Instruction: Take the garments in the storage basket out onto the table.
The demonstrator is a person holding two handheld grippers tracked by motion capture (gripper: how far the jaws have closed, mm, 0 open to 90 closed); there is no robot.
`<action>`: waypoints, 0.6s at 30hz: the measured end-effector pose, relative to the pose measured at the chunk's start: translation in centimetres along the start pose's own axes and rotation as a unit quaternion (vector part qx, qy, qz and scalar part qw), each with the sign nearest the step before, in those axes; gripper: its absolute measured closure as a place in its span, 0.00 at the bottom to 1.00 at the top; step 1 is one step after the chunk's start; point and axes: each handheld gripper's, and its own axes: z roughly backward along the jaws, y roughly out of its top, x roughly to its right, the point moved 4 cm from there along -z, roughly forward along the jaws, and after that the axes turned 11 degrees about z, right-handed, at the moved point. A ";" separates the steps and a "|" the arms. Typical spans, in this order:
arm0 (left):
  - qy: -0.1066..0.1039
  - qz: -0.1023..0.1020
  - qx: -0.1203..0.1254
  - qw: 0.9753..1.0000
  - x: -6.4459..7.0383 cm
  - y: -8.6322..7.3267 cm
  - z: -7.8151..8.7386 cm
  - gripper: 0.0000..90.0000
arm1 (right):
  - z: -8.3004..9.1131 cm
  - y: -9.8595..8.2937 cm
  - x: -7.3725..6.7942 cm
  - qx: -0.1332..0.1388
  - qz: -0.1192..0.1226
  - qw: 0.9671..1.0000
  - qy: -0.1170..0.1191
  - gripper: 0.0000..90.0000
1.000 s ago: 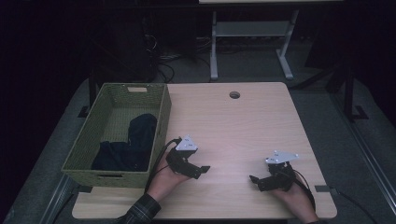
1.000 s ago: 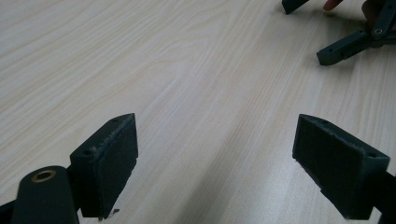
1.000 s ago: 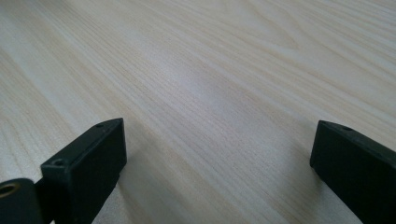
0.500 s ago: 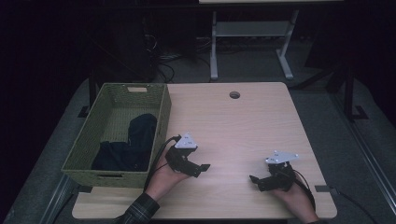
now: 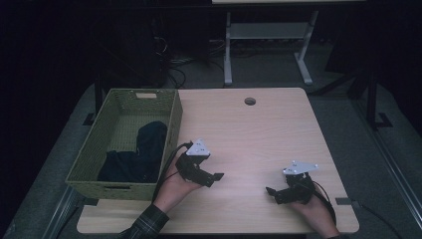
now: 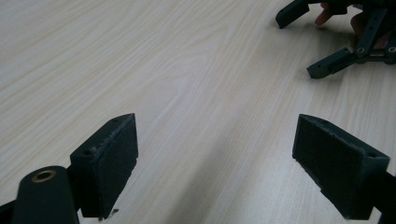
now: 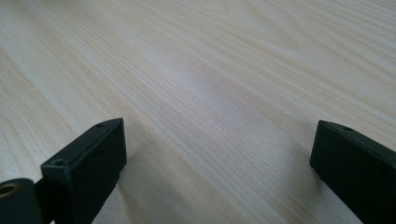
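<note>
Bare table [image 5: 259, 134] btw open grippers, basket [image 5: 171, 124] left.

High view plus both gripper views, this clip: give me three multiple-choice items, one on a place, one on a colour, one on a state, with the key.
1. Where does the dark cloth lie?
A. in the basket
B. on the table's middle
C. on the floor

2. What colour is the basket?
A. red
B. green
C. white

3. How do the left gripper and right gripper stand?
A. both shut
B. left shut on the cloth
C. both open, empty

Key: 1 A, the cloth sits inside the woven walls. 2 B, the weave shows olive green. 3 C, each gripper view shows its jaws wide apart over bare wood.
</note>
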 end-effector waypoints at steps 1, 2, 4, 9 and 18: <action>0.000 0.000 0.000 1.000 0.0 0.0 0.0 0.15 | 0.0 0.0 0.0 0.000 0.000 1.000 0.000 0.04; 0.000 0.000 -0.002 1.000 0.0 0.2 0.2 0.15 | 0.0 0.0 0.0 0.000 0.000 1.000 0.000 0.04; 0.000 0.000 -0.001 1.000 0.0 0.4 0.3 0.15 | 0.0 0.0 0.0 0.000 0.000 1.000 0.000 0.04; 0.000 -0.003 -0.001 1.000 0.0 0.7 0.6 0.15 | 0.0 0.0 0.0 0.000 0.000 1.000 0.000 0.04; -0.007 -0.006 0.002 1.000 0.1 1.5 1.1 0.15 | 0.0 0.0 0.0 0.000 0.000 1.000 0.000 0.04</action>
